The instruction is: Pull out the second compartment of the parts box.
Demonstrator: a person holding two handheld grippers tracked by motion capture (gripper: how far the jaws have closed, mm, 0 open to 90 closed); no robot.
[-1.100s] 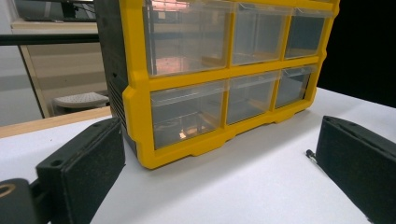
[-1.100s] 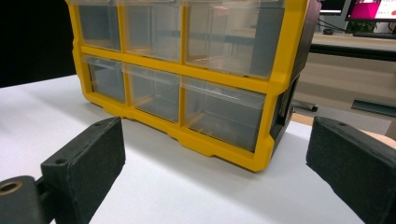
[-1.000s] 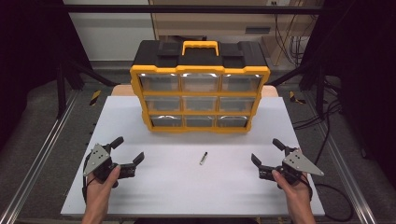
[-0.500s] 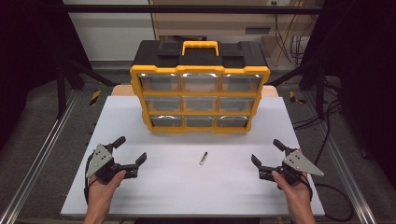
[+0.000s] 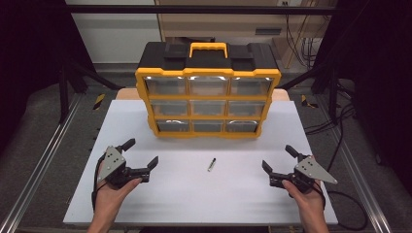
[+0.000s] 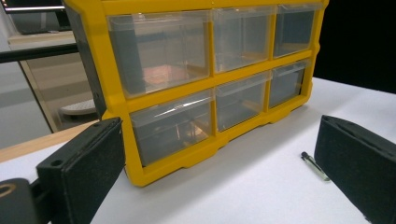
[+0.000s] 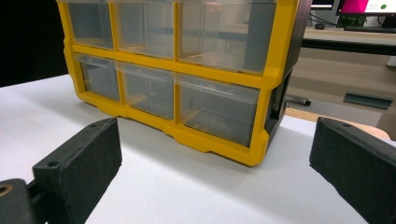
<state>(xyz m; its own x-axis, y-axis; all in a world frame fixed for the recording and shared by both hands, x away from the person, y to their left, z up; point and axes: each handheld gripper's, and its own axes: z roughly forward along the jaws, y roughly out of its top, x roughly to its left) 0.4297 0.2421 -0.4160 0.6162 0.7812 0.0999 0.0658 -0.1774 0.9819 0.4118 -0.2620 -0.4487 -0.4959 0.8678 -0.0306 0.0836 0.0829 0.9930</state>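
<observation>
A yellow and black drawer organizer with clear drawers stands at the back middle of the white table; all its drawers look shut. A small dark pen-like piece lies on the table in front of it, also seen as the piece beside the right jaw in the left gripper view. My left gripper rests near the front left, open and empty. My right gripper sits at the front right, open and empty. The organizer fills much of the left gripper view, and the organizer stands ahead in the right gripper view.
Metal rails run along both sides of the table. Cables trail on the floor at the right. A wooden board edge shows behind the table.
The left gripper has shifted slightly to the right and forward. The right gripper has stayed in place.
</observation>
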